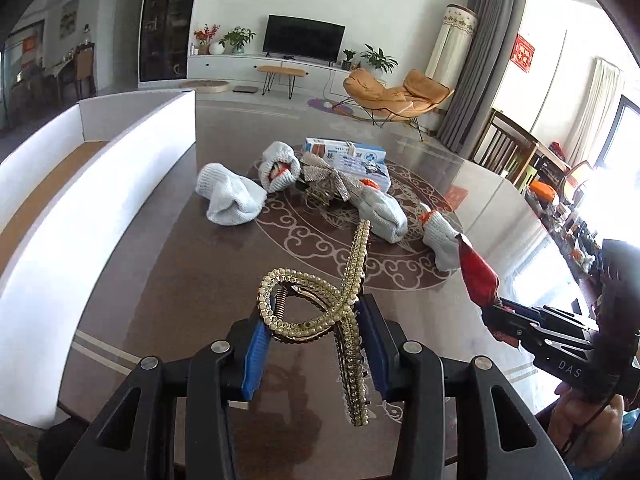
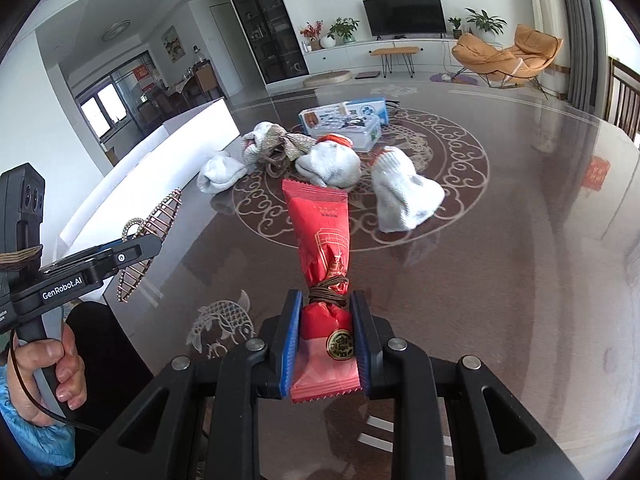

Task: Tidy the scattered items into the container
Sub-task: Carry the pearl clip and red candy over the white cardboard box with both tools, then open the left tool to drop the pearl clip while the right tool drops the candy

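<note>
Home living room, television [image 1: 303,38], orange lounge chair [image 1: 394,94], potted plants [image 2: 343,28], curtains [image 1: 474,60]

The worktop [image 2: 520,280] is dark brown and glossy, with a pale scrollwork ring and a fish motif. On it lie four white knitted gloves [image 2: 404,196], a silver bow [image 2: 286,142] and a blue-and-white box [image 2: 348,118], clustered near the middle. A white open container [image 1: 100,184] sits along its left edge.
</note>
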